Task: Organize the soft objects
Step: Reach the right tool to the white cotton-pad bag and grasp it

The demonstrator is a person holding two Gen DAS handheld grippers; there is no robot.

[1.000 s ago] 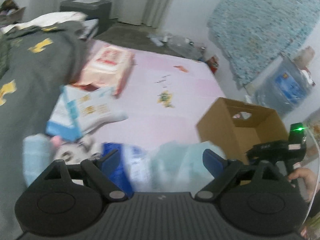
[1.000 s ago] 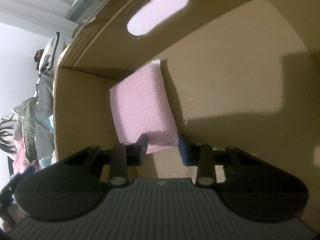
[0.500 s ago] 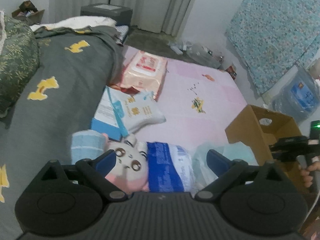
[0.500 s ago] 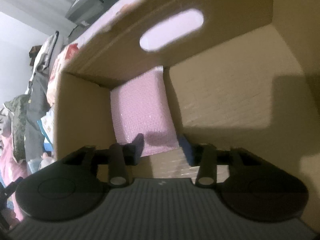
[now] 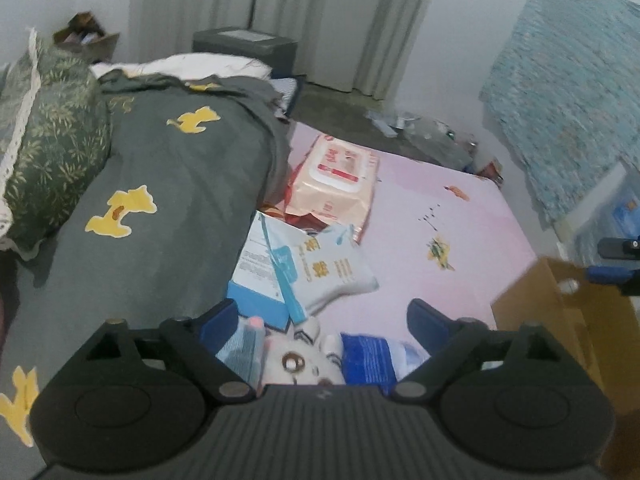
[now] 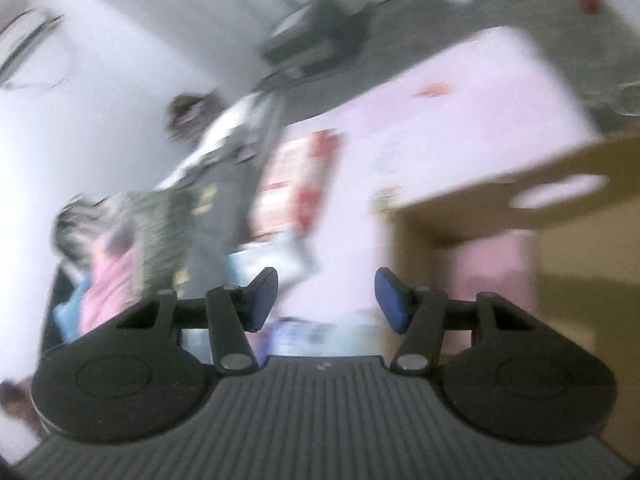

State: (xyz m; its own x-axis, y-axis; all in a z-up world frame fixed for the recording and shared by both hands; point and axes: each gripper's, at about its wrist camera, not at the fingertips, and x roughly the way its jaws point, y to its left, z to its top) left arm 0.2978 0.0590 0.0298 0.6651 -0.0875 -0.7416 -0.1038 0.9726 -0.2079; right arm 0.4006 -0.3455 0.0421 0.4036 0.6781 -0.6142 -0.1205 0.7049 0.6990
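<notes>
My left gripper (image 5: pixel 320 316) is open above a plush toy (image 5: pixel 298 362) with big eyes and a blue pack (image 5: pixel 370 356) that lie on the pink sheet. A white and blue pack (image 5: pixel 316 268) and a peach wipes pack (image 5: pixel 338 176) lie beyond. The cardboard box (image 5: pixel 536 316) stands at the right. In the blurred right wrist view my right gripper (image 6: pixel 326 298) is open and empty, left of the box (image 6: pixel 568 280). A pink padded pack (image 6: pixel 492 268) stands inside the box.
A dark grey blanket (image 5: pixel 160 200) with yellow patches covers the bed's left side, with a green pillow (image 5: pixel 48 160) beyond. A dark cabinet (image 5: pixel 246 50) and curtains are at the back. A water jug (image 5: pixel 616 220) stands right of the bed.
My right gripper has let go of the pink pack, pulled up out of the box and opened wider. My left gripper has drawn back and turned left, so the plush toy now sits between its fingers.
</notes>
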